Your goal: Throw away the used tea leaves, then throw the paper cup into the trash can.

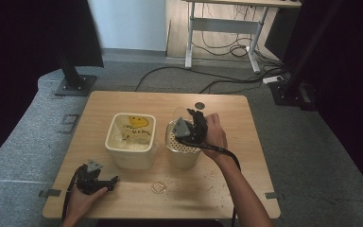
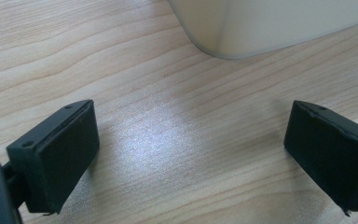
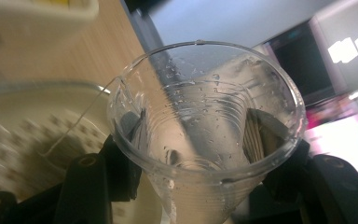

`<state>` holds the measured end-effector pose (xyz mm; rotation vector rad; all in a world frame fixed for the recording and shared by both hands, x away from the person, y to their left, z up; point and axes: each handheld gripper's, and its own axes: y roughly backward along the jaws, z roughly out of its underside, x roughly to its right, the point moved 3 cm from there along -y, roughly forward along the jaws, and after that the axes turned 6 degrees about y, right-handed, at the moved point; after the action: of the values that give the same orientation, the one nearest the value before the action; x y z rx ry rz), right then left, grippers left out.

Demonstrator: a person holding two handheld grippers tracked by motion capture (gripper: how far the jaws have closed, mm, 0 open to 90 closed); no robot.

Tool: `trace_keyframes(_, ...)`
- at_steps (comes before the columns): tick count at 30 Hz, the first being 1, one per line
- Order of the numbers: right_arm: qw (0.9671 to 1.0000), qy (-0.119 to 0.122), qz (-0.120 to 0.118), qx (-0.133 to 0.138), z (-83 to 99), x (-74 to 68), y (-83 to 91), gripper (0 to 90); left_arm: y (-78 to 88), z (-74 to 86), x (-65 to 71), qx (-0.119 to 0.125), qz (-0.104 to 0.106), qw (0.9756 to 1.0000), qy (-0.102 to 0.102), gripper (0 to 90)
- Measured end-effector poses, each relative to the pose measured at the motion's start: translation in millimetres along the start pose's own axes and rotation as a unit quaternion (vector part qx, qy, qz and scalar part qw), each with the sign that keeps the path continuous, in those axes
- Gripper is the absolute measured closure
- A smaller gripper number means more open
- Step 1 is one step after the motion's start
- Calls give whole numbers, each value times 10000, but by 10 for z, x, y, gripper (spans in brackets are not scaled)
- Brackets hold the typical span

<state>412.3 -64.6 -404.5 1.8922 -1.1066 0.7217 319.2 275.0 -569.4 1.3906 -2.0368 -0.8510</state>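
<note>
My right gripper (image 3: 200,172) is shut on a clear plastic cup (image 3: 205,130), one jaw on each side of its wall. The cup is wet inside, with droplets on its wall, and is tipped. In the high view my right gripper (image 1: 192,126) holds it over a round cream pot with a perforated strainer insert (image 1: 183,149). The strainer (image 3: 18,135) is blurred below the cup. My left gripper (image 1: 109,181) rests on the table near its front left, and it (image 2: 191,140) is open with bare wood between the jaws.
A square cream bin (image 1: 130,151) holding a yellow smiley-face bag (image 1: 137,124) stands left of the pot; its corner (image 2: 261,23) lies just ahead of my left gripper. A small ring (image 1: 158,187) and crumbs lie near the front edge. A dark disc (image 1: 199,105) sits at the back.
</note>
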Motion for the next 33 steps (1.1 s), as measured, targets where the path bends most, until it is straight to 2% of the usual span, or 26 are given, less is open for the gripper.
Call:
trace_keyframes(1,9983,-538,-186,97,31,34,2,404,0,0,0,-2,-1,10000,0,28)
trace_keyframes(2,9896,-1318,-504,264,80,75,3,403,0,0,0,-1,0,10000,-1,28)
trace_keyframes(3,9896,-1318,-504,264,80,75,3,403,0,0,0,-1,0,10000,-1,28)
trace_keyframes(4,9790,-1863,-740,379,115,102,7,401,0,0,0,-2,-1,10000,-1,28)
trace_keyframes(5,9724,-2119,-869,450,134,120,10,401,0,0,0,-2,-2,10000,-4,28)
trace_keyframes(6,9668,-2315,-961,501,144,127,13,401,0,0,0,-2,-1,10000,-3,28)
trace_keyframes(7,9668,-2315,-961,501,144,127,13,401,0,0,0,-2,-1,10000,-3,28)
trace_keyframes(8,9592,-2548,-1086,568,163,142,16,401,0,0,0,0,-2,10000,-3,28)
trace_keyframes(11,9435,-2961,-1314,691,196,160,12,400,0,0,0,-2,-2,10000,-4,28)
trace_keyframes(12,9405,-3039,-1346,709,202,162,10,400,0,0,0,-1,-2,10000,-3,28)
trace_keyframes(13,9337,-3205,-1413,748,209,163,9,400,0,1,0,-2,-4,10000,-5,29)
trace_keyframes(14,9295,-3297,-1452,790,214,165,5,400,1,1,-1,-9,-3,10000,-12,28)
trace_keyframes(15,9239,-3422,-1500,824,223,169,4,400,2,1,-2,-16,-3,10000,-18,28)
trace_keyframes(16,9211,-3486,-1520,834,226,170,3,400,2,1,-2,-16,-4,10000,-21,28)
trace_keyframes(20,9218,-3480,-1495,832,227,174,6,400,2,1,-2,-14,-3,10000,-20,29)
trace_keyframes(21,9247,-3418,-1462,818,227,176,7,398,2,1,-2,-14,-4,10000,-19,28)
trace_keyframes(22,9256,-3396,-1459,817,223,176,7,398,1,1,-2,-10,-5,10000,-14,28)
trace_keyframes(24,9243,-3429,-1453,839,214,180,6,398,1,1,-1,-9,-3,10000,-11,28)
trace_keyframes(27,9244,-3420,-1437,886,175,196,8,398,0,0,0,-1,-2,10000,-3,28)
trace_keyframes(30,9223,-3426,-1458,1035,32,233,26,397,0,0,0,-1,-2,10000,-3,28)
trace_keyframes(32,9229,-3407,-1456,1047,-2,239,30,397,0,0,0,-1,-4,10000,-3,29)
trace_keyframes(33,9246,-3354,-1452,1076,-63,247,31,396,1,0,0,-6,-2,10000,-3,29)
